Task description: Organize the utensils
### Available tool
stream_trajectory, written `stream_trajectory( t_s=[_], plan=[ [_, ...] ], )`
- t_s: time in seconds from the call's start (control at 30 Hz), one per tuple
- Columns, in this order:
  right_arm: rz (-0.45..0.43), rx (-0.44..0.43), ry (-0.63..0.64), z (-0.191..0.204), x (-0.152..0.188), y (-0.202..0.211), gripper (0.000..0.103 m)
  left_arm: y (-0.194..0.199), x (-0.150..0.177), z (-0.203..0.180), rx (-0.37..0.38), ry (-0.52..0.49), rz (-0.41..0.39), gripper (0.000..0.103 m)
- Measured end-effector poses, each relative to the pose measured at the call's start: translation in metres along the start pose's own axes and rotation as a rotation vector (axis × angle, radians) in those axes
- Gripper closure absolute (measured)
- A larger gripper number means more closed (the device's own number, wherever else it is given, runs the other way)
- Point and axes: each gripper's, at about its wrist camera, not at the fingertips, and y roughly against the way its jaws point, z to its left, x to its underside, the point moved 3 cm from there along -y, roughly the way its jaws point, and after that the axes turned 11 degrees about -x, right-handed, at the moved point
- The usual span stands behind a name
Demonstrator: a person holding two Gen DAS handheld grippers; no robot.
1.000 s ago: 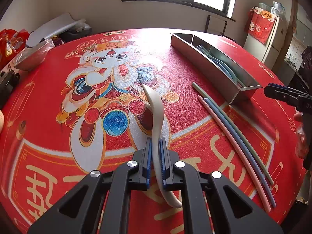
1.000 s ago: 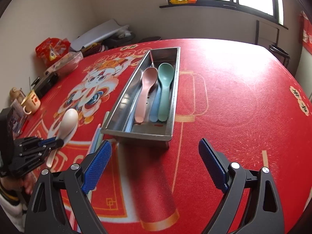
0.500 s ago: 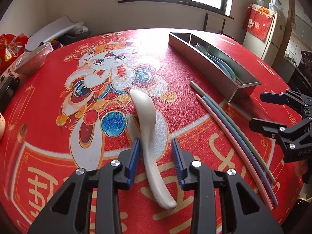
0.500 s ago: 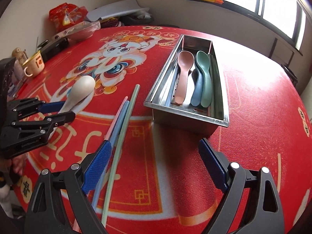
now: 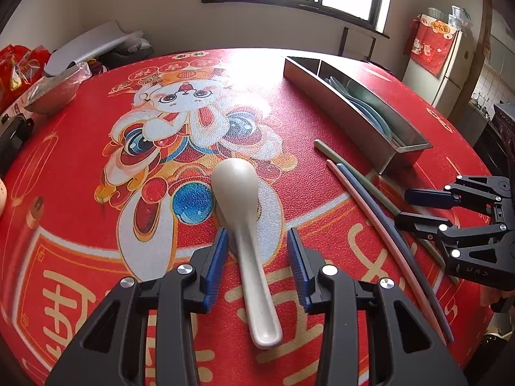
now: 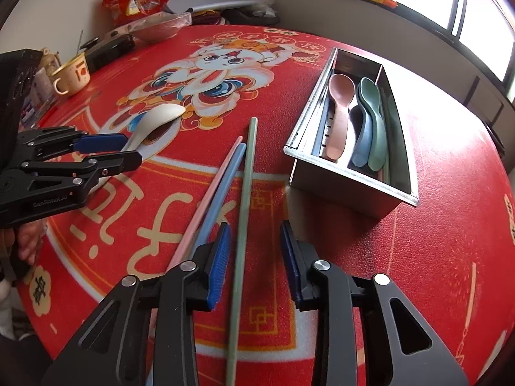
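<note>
Left hand-held gripper point(image 5: 257, 244) partly open — white spoon point(image 5: 239, 199) lies free on the tabletop point(image 5: 80, 218) between its pads. Right hand-held gripper point(image 6: 254, 241) closing around the green chopstick point(image 6: 246, 193), pads not yet touching — the metal tray point(image 6: 351, 189) of spoons sits nearby.

Home kitchen: fridge point(image 5: 450, 64), dining table point(image 5: 96, 225).

Desk surface and items resting on it

The desk point(image 6: 434, 241), under a red printed cover, carries a white spoon point(image 5: 244, 225), three chopsticks — pink point(image 6: 206, 196), blue point(image 6: 222, 189), green point(image 6: 244, 193) — beside a steel tray point(image 6: 351, 189), plus a mug point(image 6: 72, 75) at the edge.
</note>
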Motion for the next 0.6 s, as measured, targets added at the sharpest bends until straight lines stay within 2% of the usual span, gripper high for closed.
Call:
stream_trajectory(
  t_s=[0.07, 0.13, 0.23, 0.3, 0.5, 0.6],
  plan=[
    [0.0, -0.011, -0.002, -0.001, 0.003, 0.003, 0.088, 0.0, 0.0, 0.0, 0.004, 0.004, 0.0, 0.066],
    [-0.005, -0.012, -0.01, -0.005, 0.006, 0.005, 0.095, 0.001, 0.0, 0.001, 0.009, 0.008, -0.001, 0.067],
    [-0.021, -0.048, -0.05, -0.014, 0.009, 0.008, 0.095, 0.001, 0.001, 0.003, 0.013, 0.019, -0.002, 0.069],
    [-0.026, -0.066, -0.065, -0.016, 0.01, 0.009, 0.095, 0.001, 0.001, 0.006, 0.018, 0.029, -0.001, 0.075],
    [-0.028, -0.051, -0.05, -0.013, 0.005, 0.004, 0.095, 0.0, 0.0, 0.008, 0.03, 0.045, 0.001, 0.088],
    [-0.032, -0.047, -0.044, -0.012, 0.003, 0.003, 0.095, 0.0, 0.001, 0.007, 0.033, 0.039, 0.0, 0.089]
  ],
)
